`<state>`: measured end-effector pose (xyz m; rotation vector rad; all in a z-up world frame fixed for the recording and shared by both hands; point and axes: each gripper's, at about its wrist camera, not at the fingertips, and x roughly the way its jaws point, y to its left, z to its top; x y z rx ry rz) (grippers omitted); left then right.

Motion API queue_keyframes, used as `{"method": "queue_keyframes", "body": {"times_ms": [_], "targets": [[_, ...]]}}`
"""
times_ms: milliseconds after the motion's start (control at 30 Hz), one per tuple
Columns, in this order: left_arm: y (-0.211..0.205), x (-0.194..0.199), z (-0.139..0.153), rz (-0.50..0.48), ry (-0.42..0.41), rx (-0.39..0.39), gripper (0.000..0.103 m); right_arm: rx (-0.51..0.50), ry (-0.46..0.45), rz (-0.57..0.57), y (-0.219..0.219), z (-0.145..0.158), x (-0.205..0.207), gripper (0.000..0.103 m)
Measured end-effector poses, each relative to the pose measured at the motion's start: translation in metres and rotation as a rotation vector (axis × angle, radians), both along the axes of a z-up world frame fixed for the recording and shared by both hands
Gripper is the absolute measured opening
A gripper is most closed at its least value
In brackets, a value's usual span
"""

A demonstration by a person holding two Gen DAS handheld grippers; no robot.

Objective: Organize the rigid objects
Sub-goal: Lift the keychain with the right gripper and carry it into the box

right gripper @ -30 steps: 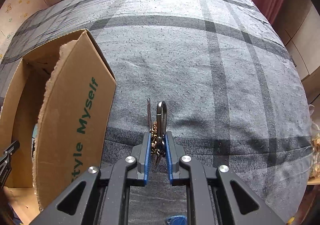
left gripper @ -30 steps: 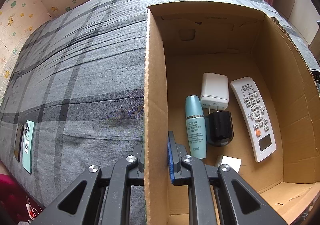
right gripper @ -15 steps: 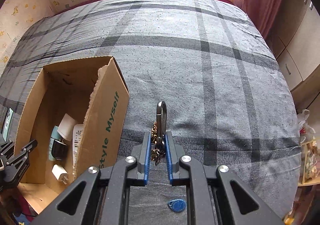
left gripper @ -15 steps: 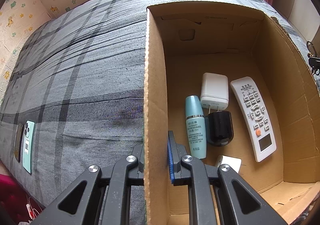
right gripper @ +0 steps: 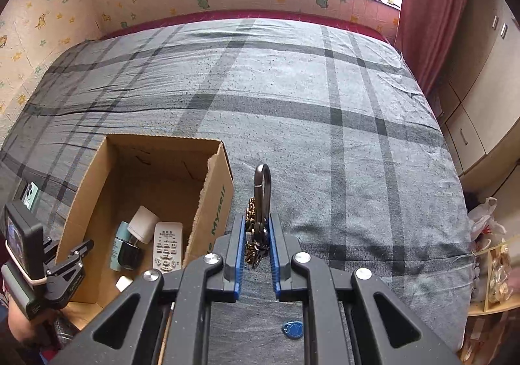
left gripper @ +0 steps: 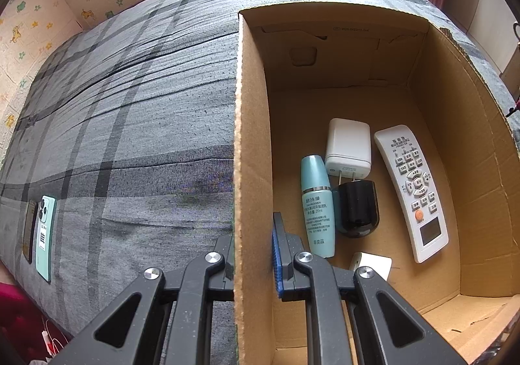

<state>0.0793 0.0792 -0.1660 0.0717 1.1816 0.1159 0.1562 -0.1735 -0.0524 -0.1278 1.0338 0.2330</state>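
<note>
The right gripper (right gripper: pixel 256 236), fingers pinching a dark metal carabiner with brass chain (right gripper: pixel 261 193) pointing far, hangs above the bed just right of the open brown cardboard box (right gripper: pixel 213 170), whose left wall the left gripper (left gripper: pixel 253 246) clamps.

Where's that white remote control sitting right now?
In the left wrist view, the remote control lies flat inside the cardboard box, nearest its right wall, beside the black cap and white charger.

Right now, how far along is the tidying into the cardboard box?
Done: remote, teal bottle, white charger and black cap lie in the box, which the left gripper clamps by its wall. In hand: right gripper holds the keychain. Left: blue tag, phones.
</note>
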Motion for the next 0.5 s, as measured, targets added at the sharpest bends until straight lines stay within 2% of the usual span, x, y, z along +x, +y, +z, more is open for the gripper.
{"method": "queue_keyframes", "body": {"times_ms": [267, 500], "targets": [[-0.001, 0.000, 0.000, -0.001, 0.001, 0.002, 0.015, 0.010, -0.062, 0.056, 0.027, 0.039, -0.009, 0.013], [-0.001, 0.000, 0.001, -0.002, 0.001, -0.001, 0.015, 0.040, -0.084, 0.127, 0.060, 0.055, -0.019, 0.013]]}}
